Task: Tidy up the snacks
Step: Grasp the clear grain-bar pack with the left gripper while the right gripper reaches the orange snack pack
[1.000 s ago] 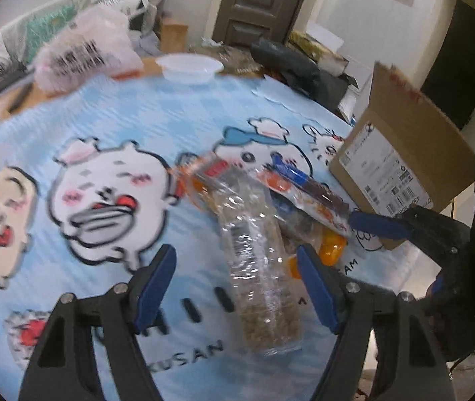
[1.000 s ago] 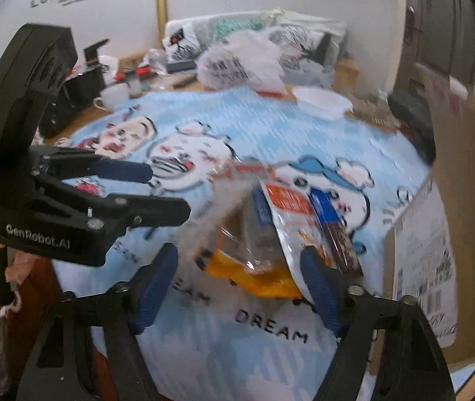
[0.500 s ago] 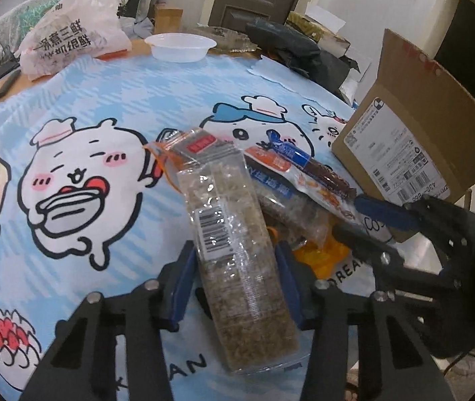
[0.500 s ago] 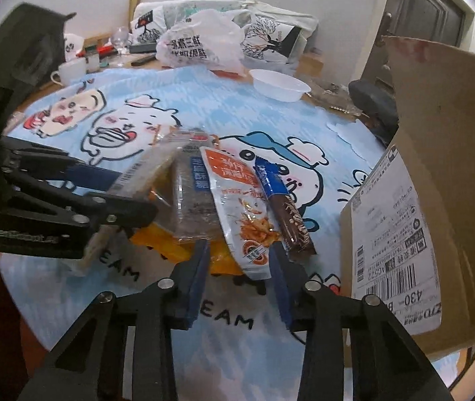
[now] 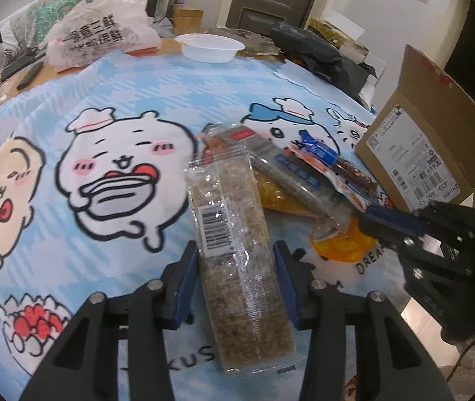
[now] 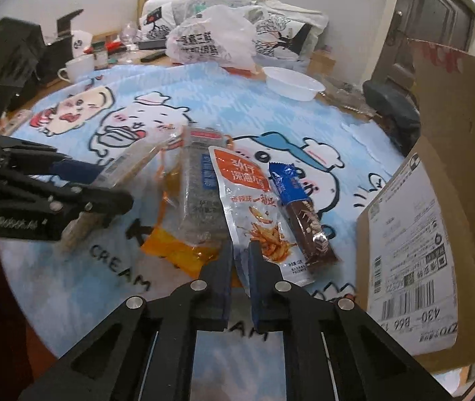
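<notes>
two-gripper snack sorting on a cartoon-print blue cloth (image 5: 130, 77). the left gripper (image 5: 237, 267), spread wide a second ago, has closed its blue pads against both long sides of the clear oat-bar pack (image 5: 237, 234), whose far end rests on the snack pile. the right gripper (image 6: 241, 260) has likewise narrowed from wide open to a thin pinch on the lower edge of the orange-and-white fish pouch (image 6: 251, 207), beside the blue-brown bar (image 6: 301, 214). both grasps appear set; lifting toward the open cardboard box (image 6: 414, 234) at the right is the likely next step
</notes>
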The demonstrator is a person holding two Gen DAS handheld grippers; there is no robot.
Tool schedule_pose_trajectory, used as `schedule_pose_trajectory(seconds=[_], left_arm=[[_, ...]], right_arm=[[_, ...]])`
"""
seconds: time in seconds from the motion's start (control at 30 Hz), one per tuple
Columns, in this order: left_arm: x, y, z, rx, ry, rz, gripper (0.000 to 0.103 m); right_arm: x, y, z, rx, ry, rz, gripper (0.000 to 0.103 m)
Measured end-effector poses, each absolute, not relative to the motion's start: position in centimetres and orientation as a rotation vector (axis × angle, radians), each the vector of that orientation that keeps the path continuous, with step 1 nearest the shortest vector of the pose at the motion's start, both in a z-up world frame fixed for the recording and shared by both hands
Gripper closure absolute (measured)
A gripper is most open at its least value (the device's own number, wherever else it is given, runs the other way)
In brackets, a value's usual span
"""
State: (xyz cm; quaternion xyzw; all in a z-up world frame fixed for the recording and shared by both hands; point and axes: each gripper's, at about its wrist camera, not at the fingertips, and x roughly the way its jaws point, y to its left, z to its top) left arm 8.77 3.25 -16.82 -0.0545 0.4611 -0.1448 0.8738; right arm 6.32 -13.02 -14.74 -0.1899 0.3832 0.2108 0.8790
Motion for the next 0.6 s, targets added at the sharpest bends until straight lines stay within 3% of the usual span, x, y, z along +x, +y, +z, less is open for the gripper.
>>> schedule_pose_trajectory(seconds=[0.37, 0.4, 0.47, 0.53, 0.6], left_arm=[[8.1, 5.1, -17.0, -0.079, 0.951, -0.238, 0.062], [8.0, 5.2, -17.0, -0.074, 0.950, -0.234, 0.062], [8.0, 5.4, -17.0, -0.070, 0.949, -0.228, 0.062], [8.0, 5.4, -17.0, -0.073, 0.949, -0.231, 0.062], [8.0, 5.4, -16.9, -0.070, 0.949, -0.230, 0.062]], right_arm=[[3.8, -12.1, -13.5, -0.317, 0.834, 0.575, 0.098], [3.9, -12.4, -13.4, -0.311, 0.829, 0.557, 0.095], [4.3, -13.0, -13.3, -0.272, 0.837, 0.514, 0.070], [4.8, -13.6, -13.4, -0.238, 0.839, 0.492, 0.055], [5.3, -13.9, -13.7, -0.233, 0.831, 0.465, 0.052]])
